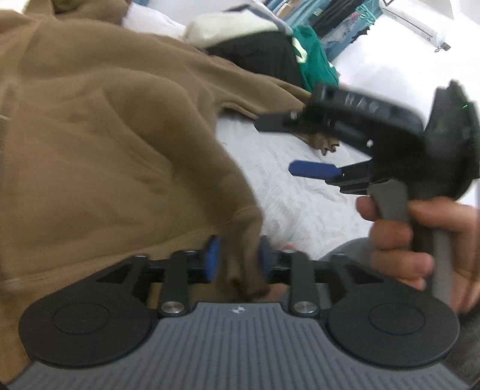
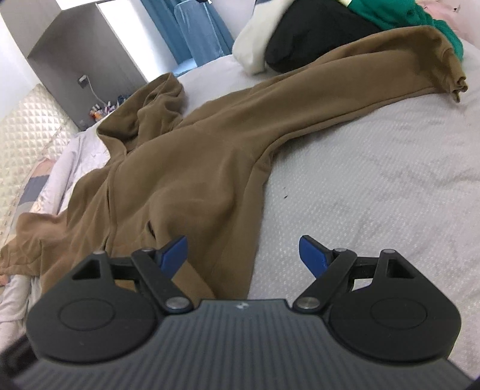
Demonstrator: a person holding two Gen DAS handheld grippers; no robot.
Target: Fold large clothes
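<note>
With the brown fleece hoodie (image 2: 192, 168) spread on the white bed (image 2: 375, 186), the left hand-held gripper (image 1: 237, 261) pinches its hem corner while the right hand-held gripper (image 2: 243, 252) hovers wide; the thin pinch may slip under the garment's weight.

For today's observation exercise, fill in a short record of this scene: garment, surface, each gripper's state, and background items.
garment: brown hoodie, spread on the bed, one sleeve stretched out
surface: white bedcover
left gripper: fingers shut on a fold of the hoodie's edge
right gripper: fingers open, holding nothing, above the hoodie's lower edge
background: black garment, green garment and white pillow beyond the sleeve
</note>
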